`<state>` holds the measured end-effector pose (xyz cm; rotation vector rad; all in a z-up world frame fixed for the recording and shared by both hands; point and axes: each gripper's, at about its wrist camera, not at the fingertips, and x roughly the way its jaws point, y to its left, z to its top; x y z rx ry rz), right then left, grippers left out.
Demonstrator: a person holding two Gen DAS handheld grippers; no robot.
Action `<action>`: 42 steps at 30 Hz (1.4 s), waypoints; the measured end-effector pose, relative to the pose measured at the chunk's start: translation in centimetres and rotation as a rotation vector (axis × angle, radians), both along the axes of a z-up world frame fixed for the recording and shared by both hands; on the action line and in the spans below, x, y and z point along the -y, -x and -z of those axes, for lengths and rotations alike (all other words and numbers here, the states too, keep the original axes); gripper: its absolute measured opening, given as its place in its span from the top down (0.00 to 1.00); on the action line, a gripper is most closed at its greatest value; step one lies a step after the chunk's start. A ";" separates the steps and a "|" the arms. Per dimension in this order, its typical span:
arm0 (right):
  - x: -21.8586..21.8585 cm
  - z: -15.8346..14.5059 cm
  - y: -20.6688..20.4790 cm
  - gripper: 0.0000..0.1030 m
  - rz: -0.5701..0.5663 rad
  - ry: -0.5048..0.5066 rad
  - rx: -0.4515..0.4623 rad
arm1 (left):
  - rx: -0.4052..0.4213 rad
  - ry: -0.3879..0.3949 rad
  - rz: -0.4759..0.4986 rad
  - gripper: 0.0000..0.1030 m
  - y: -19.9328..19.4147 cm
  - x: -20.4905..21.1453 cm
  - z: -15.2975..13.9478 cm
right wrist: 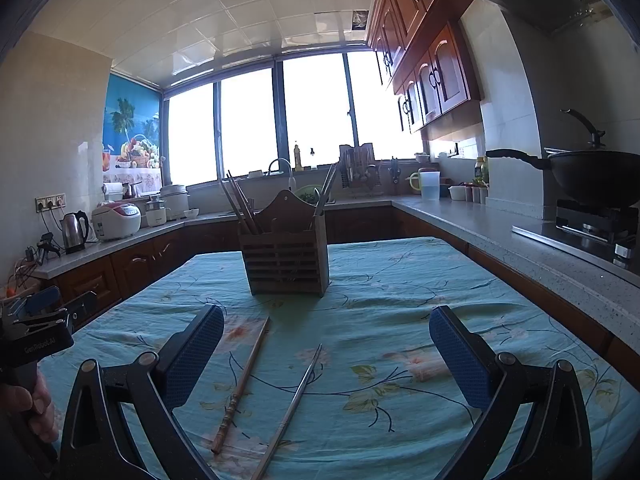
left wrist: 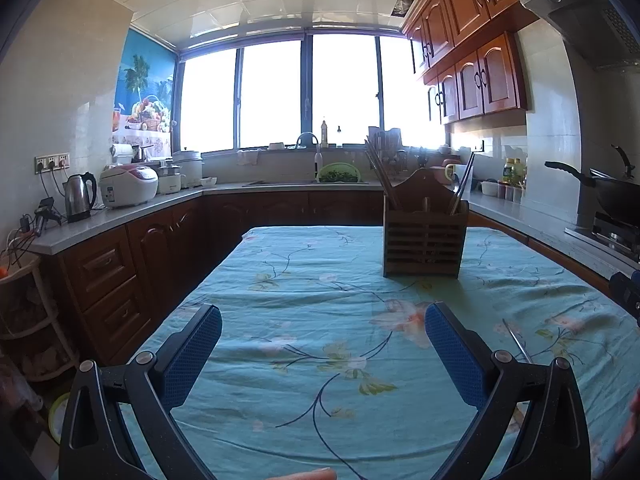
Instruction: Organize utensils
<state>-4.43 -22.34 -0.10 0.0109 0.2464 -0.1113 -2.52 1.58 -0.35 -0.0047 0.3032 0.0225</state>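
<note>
A slatted wooden utensil holder (right wrist: pixel 285 264) stands mid-table with wooden chopsticks (right wrist: pixel 238 208) in its left compartment and metal ones (right wrist: pixel 328 190) in its right. The holder (left wrist: pixel 425 236) also appears ahead and to the right in the left wrist view. On the cloth between my right gripper's (right wrist: pixel 326 340) open fingers lie a wooden chopstick (right wrist: pixel 242 386) and a metal chopstick (right wrist: pixel 294 404), tips toward the holder. My left gripper (left wrist: pixel 323 338) is open over bare cloth; a metal chopstick tip (left wrist: pixel 517 340) shows beyond its right finger.
The table wears a teal floral cloth (right wrist: pixel 400 300). Counters wrap the room: kettle (left wrist: pixel 80 196) and rice cooker (left wrist: pixel 128 186) at left, sink (left wrist: pixel 308 180) under the windows, wok on a stove (right wrist: pixel 592 184) at right. A hand holds the left gripper's handle (right wrist: pixel 36 344).
</note>
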 end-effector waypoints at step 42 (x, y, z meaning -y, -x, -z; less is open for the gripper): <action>-0.3 -0.6 0.0 0.00 -0.018 -0.009 0.008 | -0.001 0.001 -0.008 0.01 0.1 1.3 -0.2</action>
